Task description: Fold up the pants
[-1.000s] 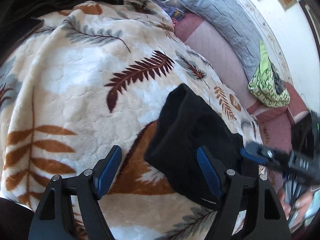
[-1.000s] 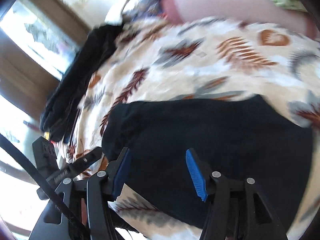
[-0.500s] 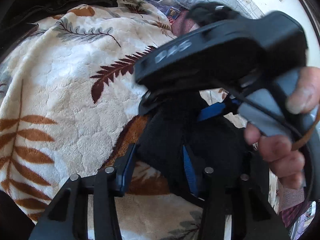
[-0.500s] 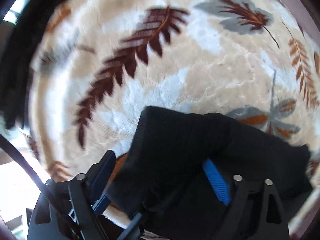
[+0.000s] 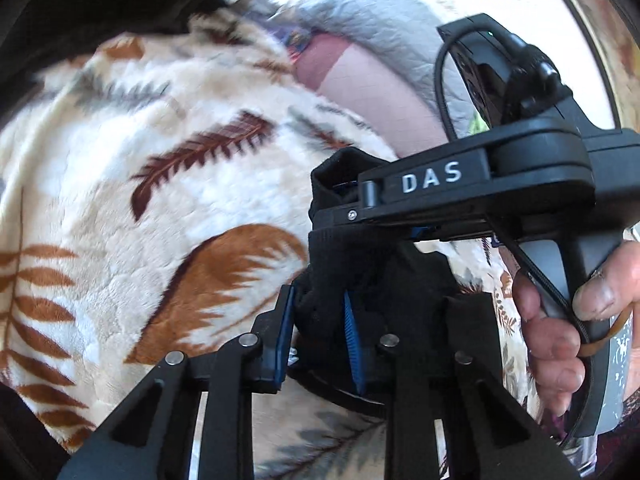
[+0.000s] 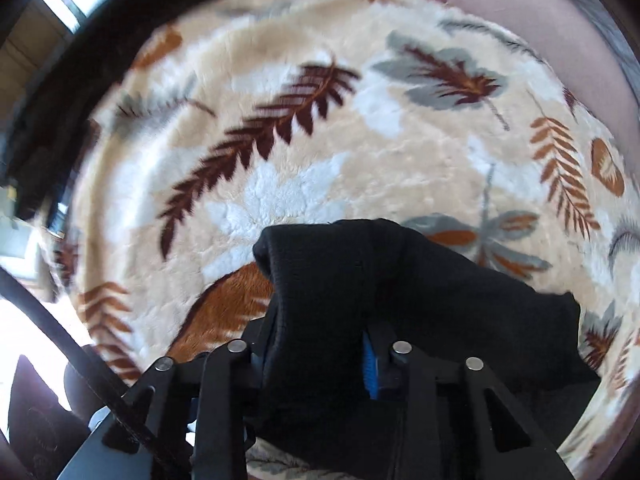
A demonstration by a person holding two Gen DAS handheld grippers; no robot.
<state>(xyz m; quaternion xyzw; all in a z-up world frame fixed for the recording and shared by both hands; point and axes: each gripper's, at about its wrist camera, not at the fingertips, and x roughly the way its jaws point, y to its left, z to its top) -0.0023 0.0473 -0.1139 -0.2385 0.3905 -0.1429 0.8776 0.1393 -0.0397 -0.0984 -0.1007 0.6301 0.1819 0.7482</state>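
The black pants lie folded into a thick bundle on a cream blanket with leaf prints. My left gripper is shut on the bundle's near edge, with cloth bunched between its blue pads. My right gripper is shut on the pants too, and the black cloth drapes over its fingers. In the left wrist view the right gripper's black body marked DAS reaches in from the right, held by a hand, just above my left gripper.
A pink mattress edge and a grey quilted pillow lie beyond the blanket. Dark clothing is piled at the far left edge of the bed. A window frame shows at the left in the right wrist view.
Both grippers went from open to shut on the pants. The right gripper swung over from the right side to the same end of the bundle, close above the left one.
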